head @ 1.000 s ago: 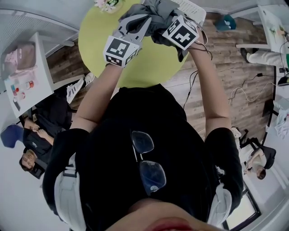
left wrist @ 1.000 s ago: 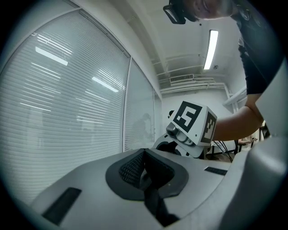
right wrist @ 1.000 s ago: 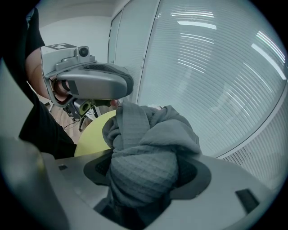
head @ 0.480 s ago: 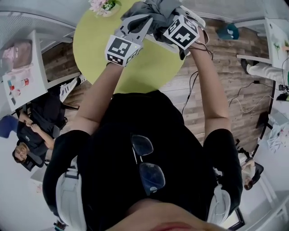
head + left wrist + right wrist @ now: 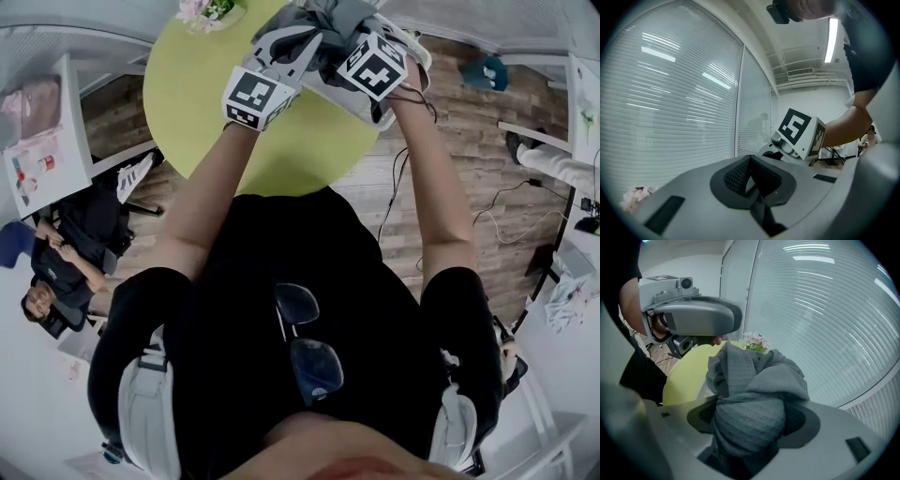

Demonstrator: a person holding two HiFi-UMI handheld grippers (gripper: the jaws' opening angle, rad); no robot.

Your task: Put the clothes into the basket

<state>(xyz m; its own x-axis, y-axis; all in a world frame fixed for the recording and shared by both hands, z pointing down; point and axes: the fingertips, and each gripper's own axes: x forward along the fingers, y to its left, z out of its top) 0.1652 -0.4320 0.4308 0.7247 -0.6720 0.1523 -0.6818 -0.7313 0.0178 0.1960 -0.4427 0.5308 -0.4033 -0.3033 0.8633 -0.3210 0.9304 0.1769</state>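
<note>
Above the round yellow-green table (image 5: 197,94), the right gripper (image 5: 751,420) clamped a grey cloth (image 5: 757,380), a soft waffle-weave bundle twisted into a lump, with its long axis running outward along the jaws. The left gripper (image 5: 751,164) had its jaws pressed together, with nothing between them.

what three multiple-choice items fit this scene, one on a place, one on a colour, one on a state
1. Where are the flowers?
A. on the table
B. on the floor
C. in a gripper

2. What colour is the table?
A. red
B. yellow-green
C. black

3. What state is the right gripper in?
A. open, empty
B. shut, empty
C. shut on the cloth

Answers:
1 A, they sit at the table's far edge.
2 B, its round top shows yellow-green in the head view.
3 C, its jaws clamp the bunched grey cloth.
</note>
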